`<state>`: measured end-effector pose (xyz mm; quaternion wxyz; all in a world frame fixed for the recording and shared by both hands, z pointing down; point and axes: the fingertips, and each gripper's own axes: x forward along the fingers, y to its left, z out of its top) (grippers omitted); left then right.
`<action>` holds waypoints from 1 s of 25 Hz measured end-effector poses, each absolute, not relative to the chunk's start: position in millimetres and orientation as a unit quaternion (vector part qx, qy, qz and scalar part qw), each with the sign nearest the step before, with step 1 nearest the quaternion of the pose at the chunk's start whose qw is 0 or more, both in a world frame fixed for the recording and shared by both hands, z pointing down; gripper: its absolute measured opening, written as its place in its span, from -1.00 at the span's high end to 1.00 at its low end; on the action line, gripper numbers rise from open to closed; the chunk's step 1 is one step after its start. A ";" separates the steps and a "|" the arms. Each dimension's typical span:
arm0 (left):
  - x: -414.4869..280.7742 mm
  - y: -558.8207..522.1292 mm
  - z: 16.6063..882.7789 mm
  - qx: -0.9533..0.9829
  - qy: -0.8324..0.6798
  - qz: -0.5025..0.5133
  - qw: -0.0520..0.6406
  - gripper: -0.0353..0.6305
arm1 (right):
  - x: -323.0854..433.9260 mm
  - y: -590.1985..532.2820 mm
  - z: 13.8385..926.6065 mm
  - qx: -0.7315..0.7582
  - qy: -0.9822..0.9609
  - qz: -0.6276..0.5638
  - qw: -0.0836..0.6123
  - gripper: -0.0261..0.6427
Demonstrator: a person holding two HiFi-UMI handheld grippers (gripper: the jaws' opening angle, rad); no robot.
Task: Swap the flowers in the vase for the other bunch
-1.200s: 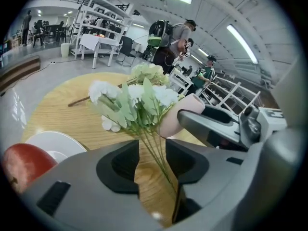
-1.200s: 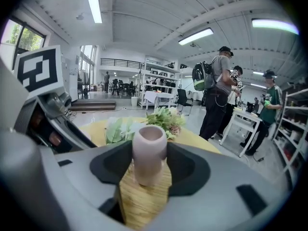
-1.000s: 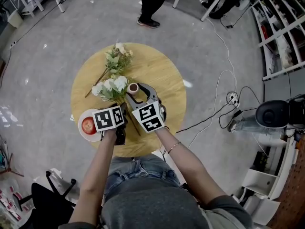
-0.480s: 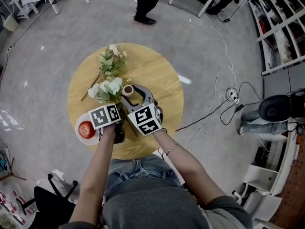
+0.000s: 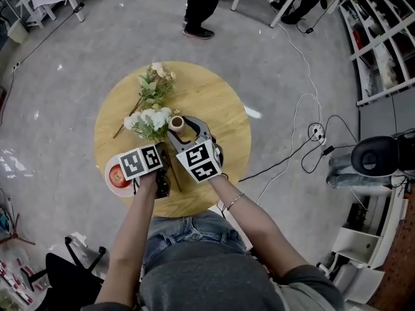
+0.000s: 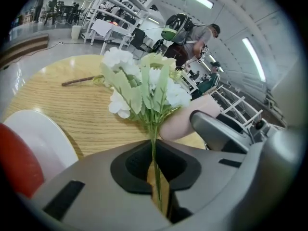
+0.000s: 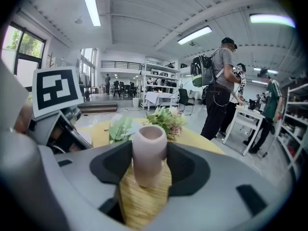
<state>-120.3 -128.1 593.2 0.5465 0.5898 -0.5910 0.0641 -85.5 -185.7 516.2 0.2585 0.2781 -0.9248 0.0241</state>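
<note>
The left gripper point(image 6: 155, 174) points down and has just pinched the stem of the white flowers point(image 6: 144, 83). Beside it, the right gripper point(image 7: 150, 172) tilts down too, squeezing the vase point(image 7: 149, 150).

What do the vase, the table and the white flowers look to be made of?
The vase: matte pink, smooth, opaque; ceramic or plastic, unclear. The table: wood or veneer, pale grain lines showing. The white flowers: likely artificial; flat fabric-like petals, thin uniform green stem.
</note>
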 end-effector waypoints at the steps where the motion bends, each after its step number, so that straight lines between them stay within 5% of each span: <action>1: -121.9 -126.1 588.5 0.591 -0.593 0.062 0.543 0.80 | -85.6 -185.7 515.7 0.279 -0.925 0.024 0.259 0.23; 15: -141.7 -97.4 507.4 0.623 -0.621 -0.004 0.476 0.82 | -84.1 -180.1 516.5 0.286 -0.921 0.016 0.264 0.23; 25: -160.7 -128.8 407.1 0.705 -0.629 -0.043 0.324 0.82 | -91.6 -170.4 516.7 0.287 -0.918 0.014 0.271 0.23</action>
